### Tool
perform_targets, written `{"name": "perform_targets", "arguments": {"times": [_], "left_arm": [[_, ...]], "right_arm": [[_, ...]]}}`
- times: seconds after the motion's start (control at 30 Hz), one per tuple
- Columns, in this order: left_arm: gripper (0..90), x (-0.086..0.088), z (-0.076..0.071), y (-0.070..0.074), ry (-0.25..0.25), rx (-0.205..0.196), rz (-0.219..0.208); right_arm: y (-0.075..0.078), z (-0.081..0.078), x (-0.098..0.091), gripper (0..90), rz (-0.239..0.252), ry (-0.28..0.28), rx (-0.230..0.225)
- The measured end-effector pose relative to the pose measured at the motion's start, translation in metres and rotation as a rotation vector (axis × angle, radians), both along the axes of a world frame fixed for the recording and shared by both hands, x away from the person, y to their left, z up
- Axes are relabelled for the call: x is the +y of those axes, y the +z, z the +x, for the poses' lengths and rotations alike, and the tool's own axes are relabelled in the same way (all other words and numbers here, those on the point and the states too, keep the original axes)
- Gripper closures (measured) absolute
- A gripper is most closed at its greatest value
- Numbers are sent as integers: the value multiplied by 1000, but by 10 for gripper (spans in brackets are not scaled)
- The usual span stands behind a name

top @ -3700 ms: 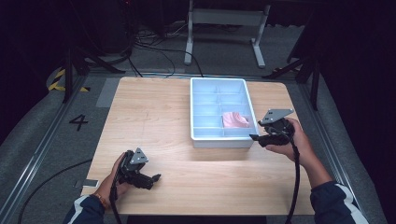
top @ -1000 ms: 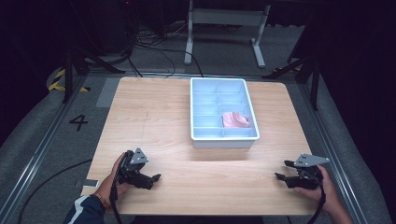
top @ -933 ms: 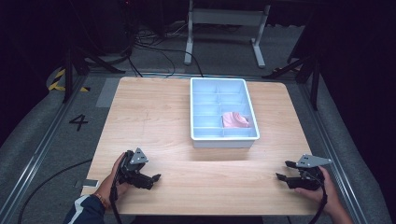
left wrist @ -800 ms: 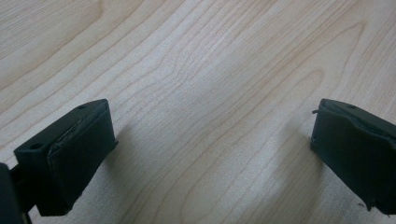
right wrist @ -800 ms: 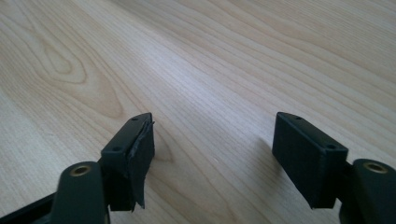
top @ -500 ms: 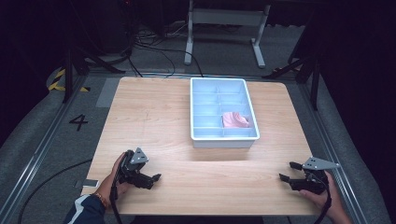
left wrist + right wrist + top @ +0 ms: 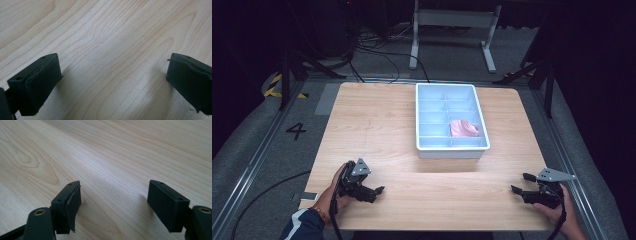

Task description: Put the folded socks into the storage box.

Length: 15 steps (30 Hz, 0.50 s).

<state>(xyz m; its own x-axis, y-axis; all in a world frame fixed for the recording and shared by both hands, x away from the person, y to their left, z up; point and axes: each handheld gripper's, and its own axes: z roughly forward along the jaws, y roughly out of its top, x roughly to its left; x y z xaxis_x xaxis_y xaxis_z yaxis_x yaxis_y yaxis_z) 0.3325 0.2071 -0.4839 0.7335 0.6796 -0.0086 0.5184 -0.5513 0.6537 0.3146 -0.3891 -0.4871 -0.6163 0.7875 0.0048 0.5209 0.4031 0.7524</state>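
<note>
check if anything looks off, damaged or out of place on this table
One small thing: in the right gripper view, the pad on the right gripper's left jaw looks frayed, its lower edge peeling into a ragged point. Otherwise tidy: the pink item lies inside one compartment of the blue tray, which sits square on the wooden table.

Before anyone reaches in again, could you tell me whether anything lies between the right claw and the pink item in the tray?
Only bare table and the tray wall separate the right claw from the pink item.

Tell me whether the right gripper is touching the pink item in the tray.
Apart. The high view shows the right gripper at the table's near edge, bare wood separating it from the pink item.
</note>
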Motion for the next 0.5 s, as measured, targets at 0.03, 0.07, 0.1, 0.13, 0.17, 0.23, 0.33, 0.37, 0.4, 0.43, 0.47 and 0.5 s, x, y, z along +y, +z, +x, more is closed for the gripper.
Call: {"name": "perform_targets", "arguments": {"times": [0.03, 0.07, 0.1, 0.13, 0.17, 0.23, 0.33, 0.37, 0.4, 0.43, 0.47, 0.5], "left_arm": [[0, 0, 0, 0, 0, 0, 0], [0, 0, 0, 0, 0, 0, 0], [0, 0, 0, 0, 0, 0, 0], [0, 0, 0, 0, 0, 0, 0], [0, 0, 0, 0, 0, 1, 0], [0, 0, 0, 0, -1, 2, 1], [0, 0, 0, 0, 0, 0, 0], [0, 0, 0, 0, -1, 1, 1], [0, 0, 0, 0, 0, 1, 0], [0, 0, 0, 0, 0, 1, 0], [0, 0, 0, 0, 0, 1, 0], [0, 0, 0, 0, 1, 0, 0]], "right_arm": [[0, 0, 0, 274, 0, -1, 1], [0, 0, 0, 274, 0, -2, 1], [0, 0, 0, 274, 0, -3, 1], [0, 0, 0, 273, 0, -3, 1], [0, 0, 0, 273, 0, -3, 1], [0, 0, 0, 271, 0, -4, 1], [0, 0, 0, 271, 0, -4, 1], [0, 0, 0, 271, 0, -4, 1], [0, 0, 0, 270, 0, -4, 1], [0, 0, 0, 268, 0, -5, 1], [0, 0, 0, 266, 0, -6, 2], [0, 0, 0, 265, 0, -7, 2]]}}
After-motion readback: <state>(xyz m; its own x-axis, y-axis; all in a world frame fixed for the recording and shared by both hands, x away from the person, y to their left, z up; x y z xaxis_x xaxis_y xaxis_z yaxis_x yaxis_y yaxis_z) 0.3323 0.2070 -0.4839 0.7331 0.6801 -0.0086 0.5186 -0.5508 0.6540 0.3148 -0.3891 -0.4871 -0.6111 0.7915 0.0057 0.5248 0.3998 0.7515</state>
